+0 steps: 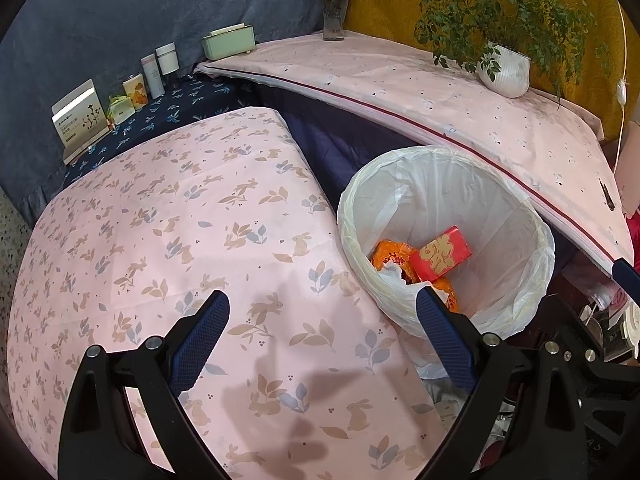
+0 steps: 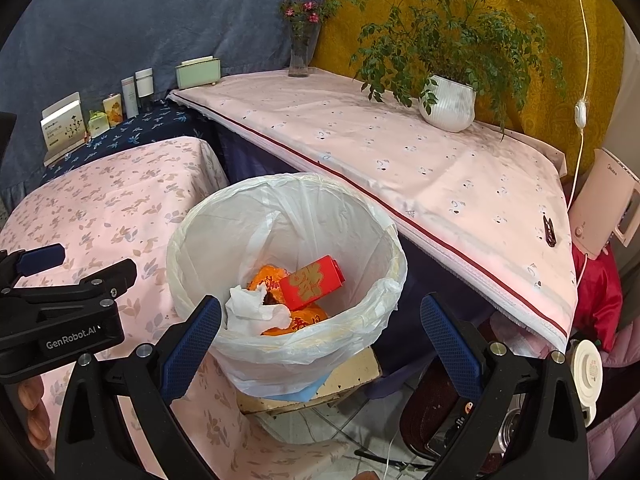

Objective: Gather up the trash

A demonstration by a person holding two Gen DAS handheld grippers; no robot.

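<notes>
Inside the lined bin (image 2: 280, 216) lie a red box (image 2: 312, 282), orange wrappers (image 2: 268, 276) (tissue (image 2: 256, 308) too).

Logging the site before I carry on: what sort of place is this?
Probably a lived-in home room: cloth-covered tables, a potted plant, a vase of flowers, and a lined trash bin.

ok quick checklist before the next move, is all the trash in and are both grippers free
1. Left gripper open, holding nothing: ok.
2. Right gripper open, holding nothing: ok.
3. Red box, orange wrappers and crumpled tissue inside the lined bin: ok.
4. Liner folded over the rim all round: ok.
5. No loose trash on the rabbit-print cloth: ok.
6. Trash left outside both views: cannot tell.
</notes>
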